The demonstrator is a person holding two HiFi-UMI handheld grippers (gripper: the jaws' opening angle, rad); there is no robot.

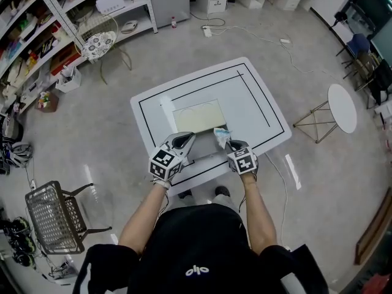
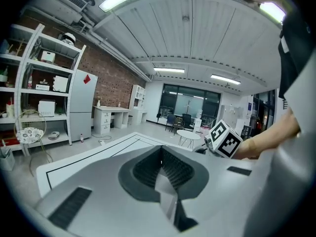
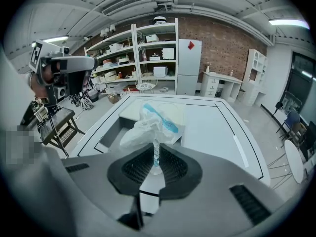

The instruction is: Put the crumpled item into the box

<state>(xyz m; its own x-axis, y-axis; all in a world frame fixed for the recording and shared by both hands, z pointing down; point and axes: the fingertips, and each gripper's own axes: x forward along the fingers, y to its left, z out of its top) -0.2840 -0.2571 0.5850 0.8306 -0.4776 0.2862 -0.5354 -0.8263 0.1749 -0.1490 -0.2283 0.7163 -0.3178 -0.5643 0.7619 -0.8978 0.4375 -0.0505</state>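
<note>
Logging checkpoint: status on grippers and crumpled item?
Left gripper shut, empty. Right gripper shut on crumpled wrapper, near box, not in yet. Nothing blocks the box.

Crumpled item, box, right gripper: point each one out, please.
crumpled item (image 3: 148, 127), right gripper view, its white bunched middle.
box (image 1: 197, 117), head view, its bare pale floor.
right gripper (image 3: 156, 158), right gripper view, midway between its fingertips.

round white side table (image 1: 342, 108), metal shelves (image 1: 116, 8)
</note>
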